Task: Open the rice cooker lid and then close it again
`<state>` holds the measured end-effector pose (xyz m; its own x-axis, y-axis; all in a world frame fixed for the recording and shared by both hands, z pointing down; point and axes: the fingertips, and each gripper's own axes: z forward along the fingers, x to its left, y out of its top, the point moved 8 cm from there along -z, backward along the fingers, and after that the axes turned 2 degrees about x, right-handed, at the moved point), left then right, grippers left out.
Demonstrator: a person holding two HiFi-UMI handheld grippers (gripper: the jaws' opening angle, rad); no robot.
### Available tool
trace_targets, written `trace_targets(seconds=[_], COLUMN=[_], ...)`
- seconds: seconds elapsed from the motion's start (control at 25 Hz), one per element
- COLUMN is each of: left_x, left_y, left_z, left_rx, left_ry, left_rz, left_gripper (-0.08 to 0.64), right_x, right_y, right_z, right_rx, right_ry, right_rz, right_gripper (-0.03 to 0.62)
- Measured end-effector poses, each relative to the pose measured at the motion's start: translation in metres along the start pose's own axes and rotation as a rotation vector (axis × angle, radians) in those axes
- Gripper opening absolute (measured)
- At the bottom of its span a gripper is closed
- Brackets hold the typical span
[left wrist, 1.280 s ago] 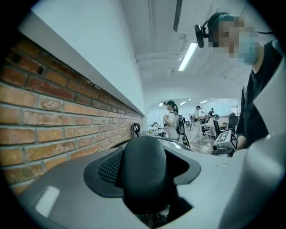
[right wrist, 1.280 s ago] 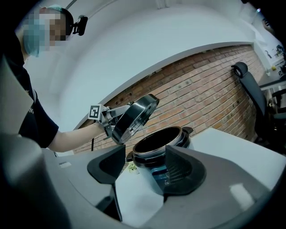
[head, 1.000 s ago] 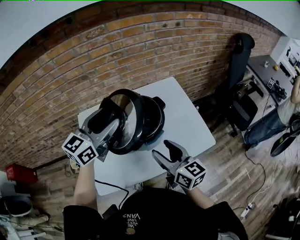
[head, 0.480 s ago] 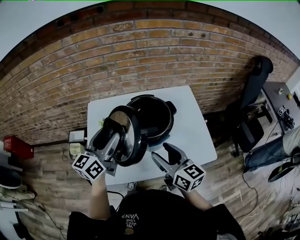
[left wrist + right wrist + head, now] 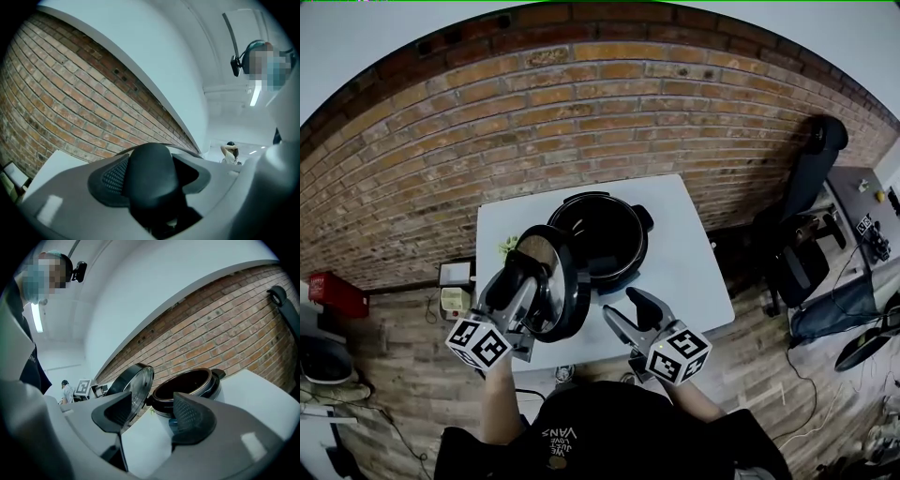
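Rice cooker point(image 5: 605, 239): a black round pot that stands uncovered on the far half of the table, with its dark inside in view from above.
Lid point(image 5: 551, 286): off the pot and tipped up on edge, nearly upright, just beside the cooker's near-left rim; whether the two touch cannot be told.
Knob point(image 5: 152, 180): the lid's black handle, which fills the gap between the left gripper's jaws.
Left gripper point(image 5: 516, 267): points level at the lid from the near-left. Its jaws stand wide but closed on the knob, one ribbed pad against each side, and carry the lid.
Right gripper point(image 5: 628, 307): hovers over the table's near edge and aims at the cooker, apart from both cooker and lid. Its jaws are spread with nothing between them.
Table point(image 5: 694, 272): a white rectangular top that bears the cooker.
Brick wall point(image 5: 581, 112): red-brown, directly behind the table.
Floor point(image 5: 394, 375): brick-patterned, below and to the left of the table.
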<state>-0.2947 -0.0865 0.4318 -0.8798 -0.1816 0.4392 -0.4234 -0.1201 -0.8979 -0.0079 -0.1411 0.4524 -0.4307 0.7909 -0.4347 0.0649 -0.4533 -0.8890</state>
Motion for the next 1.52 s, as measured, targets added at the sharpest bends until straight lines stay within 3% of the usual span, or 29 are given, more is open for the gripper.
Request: trace_targets(seconds=[0.28, 0.56, 0.76, 1.2, 1.52], left_x=[-0.005, -0.006, -0.013, -0.052, -0.066], left_y=[0.023, 0.050, 0.057, 0.034, 0.006], left_z=[0.029, 0.082, 0.126, 0.203, 0.224], left_rx=[0.034, 0.108, 0.230, 0.495, 0.625], left_ry=[-0.088, -0.219, -0.333, -0.575, -0.647], left_rz=[0.084, 0.241, 0.399, 0.642, 0.763], left_gripper=[0.278, 0.278, 0.278, 0.278, 0.279], right_x=[0.006, 0.008, 0.008, 0.006, 0.005], right_y=[-0.001, -0.004, -0.008, -0.022, -0.029], right_z=[-0.001, -0.013, -0.023, -0.047, -0.054], right_rx=[-0.027, -0.085, -0.129, -0.198, -0.213], right_ry=[-0.043, -0.151, -0.226, -0.372, -0.406], right_rz=[0.013, 0.034, 0.050, 0.102, 0.120], right_gripper=[0.270, 0.270, 0.270, 0.270, 0.270])
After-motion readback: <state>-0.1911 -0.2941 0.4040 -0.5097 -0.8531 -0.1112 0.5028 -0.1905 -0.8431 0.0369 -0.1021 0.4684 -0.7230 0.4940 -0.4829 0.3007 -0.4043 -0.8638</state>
